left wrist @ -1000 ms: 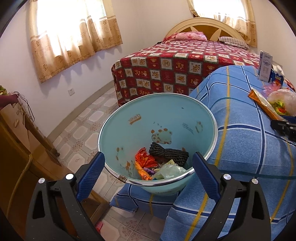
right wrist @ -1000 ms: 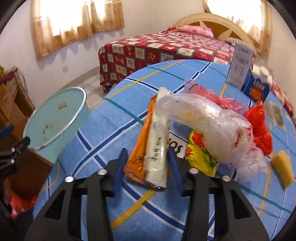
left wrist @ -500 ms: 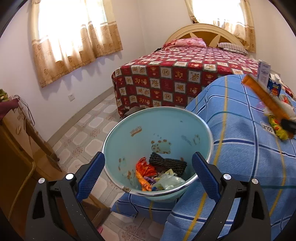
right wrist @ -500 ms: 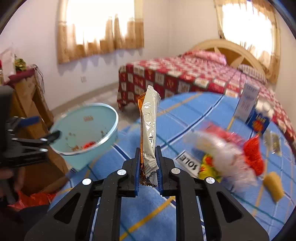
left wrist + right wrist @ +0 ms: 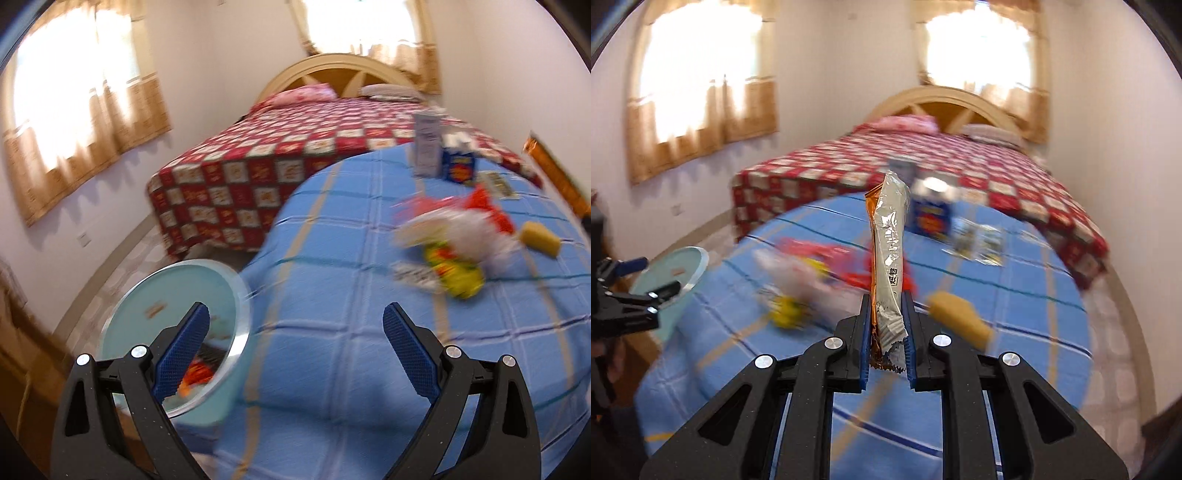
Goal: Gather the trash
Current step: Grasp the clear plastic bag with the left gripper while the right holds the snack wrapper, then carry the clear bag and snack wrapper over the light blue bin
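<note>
Home bedroom — quilted bed [image 5: 295, 147], curtained windows [image 5: 698, 85].

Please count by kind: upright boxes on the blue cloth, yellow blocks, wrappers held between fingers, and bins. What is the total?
Upright boxes: 2, the white box and the blue box
Yellow block: 1
Wrapper in the right gripper: 1
Bin: 1
Total: 5

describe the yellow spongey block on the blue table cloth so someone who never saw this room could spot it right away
Start at the table with the blue checked cloth in front of the red patchwork bed. A heap of crumpled plastic bags and wrappers lies on the cloth, and the yellow sponge block sits alone just to its right. It is the only plain, solid, matte yellow block; its neighbours are shiny, crinkled or printed.
</note>
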`<state>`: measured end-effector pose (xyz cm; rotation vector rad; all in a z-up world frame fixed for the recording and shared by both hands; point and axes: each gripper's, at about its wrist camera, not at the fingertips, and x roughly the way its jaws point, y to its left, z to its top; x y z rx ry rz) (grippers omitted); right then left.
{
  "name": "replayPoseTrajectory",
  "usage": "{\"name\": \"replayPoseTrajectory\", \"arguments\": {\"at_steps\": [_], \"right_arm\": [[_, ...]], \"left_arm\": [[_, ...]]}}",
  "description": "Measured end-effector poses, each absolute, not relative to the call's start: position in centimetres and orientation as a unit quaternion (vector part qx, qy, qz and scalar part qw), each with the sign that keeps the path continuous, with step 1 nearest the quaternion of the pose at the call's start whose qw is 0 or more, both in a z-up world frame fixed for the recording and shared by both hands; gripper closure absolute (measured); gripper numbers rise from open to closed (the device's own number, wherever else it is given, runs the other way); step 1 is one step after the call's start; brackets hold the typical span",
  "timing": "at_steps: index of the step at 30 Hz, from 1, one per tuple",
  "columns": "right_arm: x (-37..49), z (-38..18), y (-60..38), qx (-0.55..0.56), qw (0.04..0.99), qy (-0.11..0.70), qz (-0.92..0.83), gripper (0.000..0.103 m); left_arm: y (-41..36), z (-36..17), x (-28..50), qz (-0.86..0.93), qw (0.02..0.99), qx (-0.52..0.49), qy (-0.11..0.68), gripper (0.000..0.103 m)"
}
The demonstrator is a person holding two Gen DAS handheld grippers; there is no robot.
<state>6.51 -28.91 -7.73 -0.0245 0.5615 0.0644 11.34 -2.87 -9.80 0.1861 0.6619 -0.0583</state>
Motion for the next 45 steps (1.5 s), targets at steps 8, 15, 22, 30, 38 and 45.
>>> {"name": "replayPoseTrajectory", "arguments": {"at_steps": [8, 15, 22, 30, 38, 45], "right_arm": [[5.9, -11.2, -35.5, -0.002, 0.956, 0.290, -0.037, 0.087], [5.6, -12.4, -38.4, 0.025, 0.955, 0.291, -0.045, 0.087], [5.1, -12.1, -37.1, 0.024, 0.960, 0.278, -0.024, 0.087], [4.9, -10.8, -34.3, 0.009, 0.964, 0.265, 0.008, 0.087], [6.7, -9.8, -29.0, -0.008, 0.964, 0.258, 0.070, 0.087], [8.8, -8.8, -23.5, -0.030, 0.961, 0.250, 0.118, 0.087]], "left_arm": [[-11.8, -9.3, 13.6, -0.081, 0.941, 0.108, 0.312, 0.010], [-16.2, -11.1, 15.8, -0.085, 0.933, 0.130, 0.324, 0.010], [-15.6, -12.5, 17.2, -0.124, 0.913, 0.112, 0.373, 0.065], [-11.9, -7.8, 13.1, -0.140, 0.933, 0.093, 0.319, 0.067], [-4.9, -7.4, 12.7, -0.063, 0.942, 0.103, 0.313, 0.067], [0.3, -7.9, 12.8, -0.019, 0.942, 0.089, 0.323, 0.067]]}}
